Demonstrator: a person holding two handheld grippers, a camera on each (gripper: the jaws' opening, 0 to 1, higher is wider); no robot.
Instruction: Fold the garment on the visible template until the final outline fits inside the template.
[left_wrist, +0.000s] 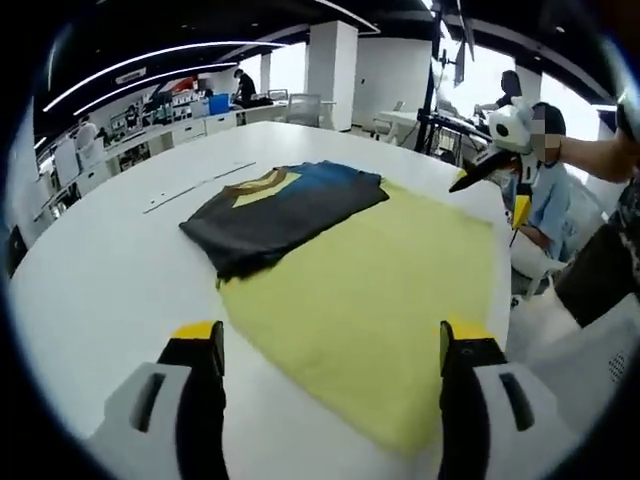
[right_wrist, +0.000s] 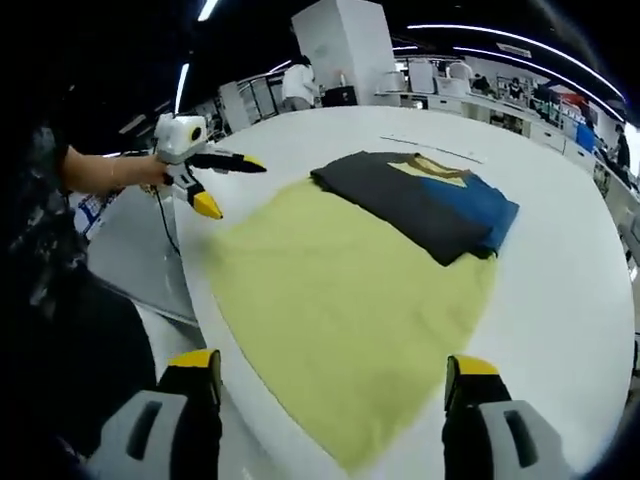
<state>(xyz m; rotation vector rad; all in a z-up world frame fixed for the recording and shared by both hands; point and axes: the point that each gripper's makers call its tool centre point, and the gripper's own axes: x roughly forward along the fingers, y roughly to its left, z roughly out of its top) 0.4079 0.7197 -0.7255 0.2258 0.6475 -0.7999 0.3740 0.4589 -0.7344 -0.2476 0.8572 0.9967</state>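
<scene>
Here, a folded dark garment (left_wrist: 283, 213) with blue and tan panels lies on the far part of a yellow template (left_wrist: 375, 300) spread across a broad white surface (left_wrist: 110, 270). One folded edge hangs slightly past the template's far edge onto the bare surface. In the left gripper view, the left gripper (left_wrist: 331, 345) hovers over the template's near edge, its yellow-tipped fingers (left_wrist: 198, 331) spread apart and holding nothing. The right gripper (right_wrist: 332, 375) hangs likewise in the right gripper view, fingers (right_wrist: 470, 368) wide and empty, clear of the cloth. Each tool also appears in the other's view, held up beside the surface in a person's hand (right_wrist: 148, 171). Behind, workbenches (left_wrist: 150, 135) and white pillars (left_wrist: 331, 60) line the room.
</scene>
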